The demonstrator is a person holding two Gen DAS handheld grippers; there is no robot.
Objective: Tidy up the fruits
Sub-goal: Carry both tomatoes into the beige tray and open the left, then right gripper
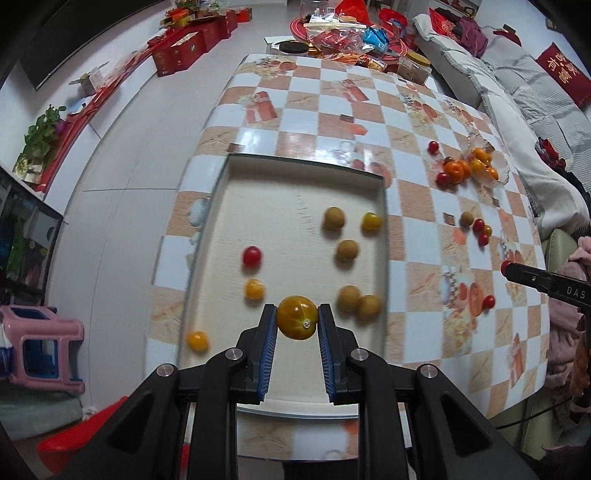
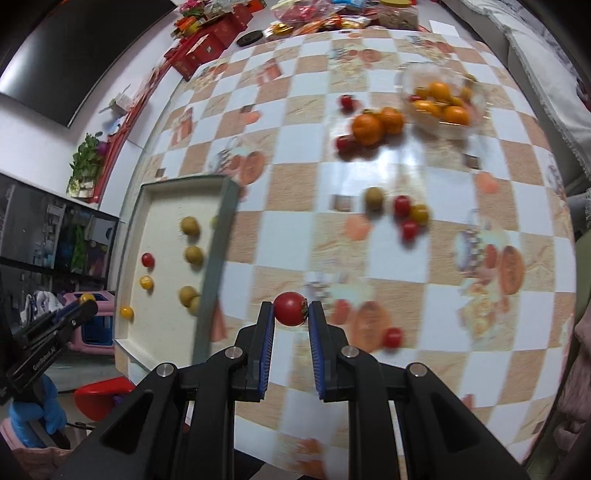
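Observation:
My left gripper [image 1: 297, 320] is shut on a yellow-orange tomato [image 1: 297, 322], held above the near part of a shallow beige tray [image 1: 295, 170]. The tray holds several brown longans [image 1: 334, 218], a red cherry tomato [image 1: 252, 256] and small yellow tomatoes [image 1: 254, 289]. My right gripper [image 2: 290, 314] is shut on a red cherry tomato [image 2: 290, 308], held above the checkered table right of the tray [image 2: 216, 236]. Loose cherry tomatoes [image 2: 402, 205] and a longan [image 2: 373, 197] lie farther on. Mandarins [image 2: 367, 128] sit beside a glass bowl [image 2: 476, 107] of orange fruit.
The checkered tablecloth [image 1: 332, 96] covers the table; snack bags and jars [image 1: 343, 33] crowd its far end. A sofa [image 1: 517, 81] runs along the right. A pink stool [image 1: 40, 347] and red boxes [image 1: 184, 48] stand on the floor at left.

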